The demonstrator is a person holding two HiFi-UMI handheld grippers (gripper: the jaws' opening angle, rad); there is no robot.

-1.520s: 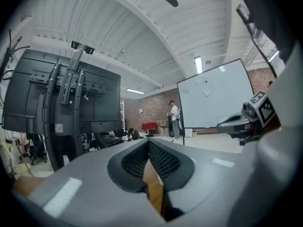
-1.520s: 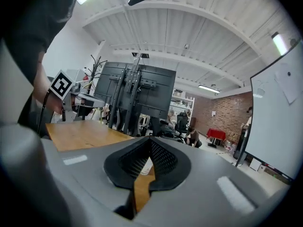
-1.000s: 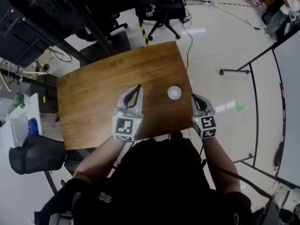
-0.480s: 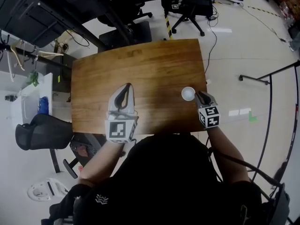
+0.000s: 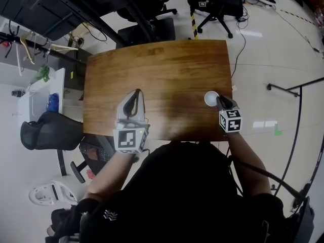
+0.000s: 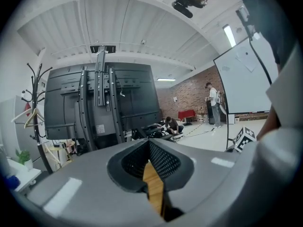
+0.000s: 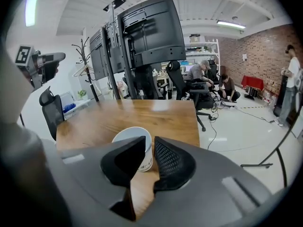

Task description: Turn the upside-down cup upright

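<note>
wood table (image 5: 152, 70), white cup (image 5: 211, 98) close to its 3 o'clock edge, right hand nearer
left gripper (image 5: 133, 94) hovers over the near left of the table, jaws together, well apart from the cup. the cup stands mouth down, axis vertical, at about 11 o'clock from the right gripper (image 5: 220, 102), just ahead of its tips. those jaws are closing to a narrow gap, with only the cup's side showing through it, not pinched. the table edge is near at 3 o'clock; bare wood lies toward 9 and 12 o'clock.

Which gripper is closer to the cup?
Right. The right gripper is right beside the cup, jaws closing, nothing between them. The left gripper is far off to the cup's left.
</note>
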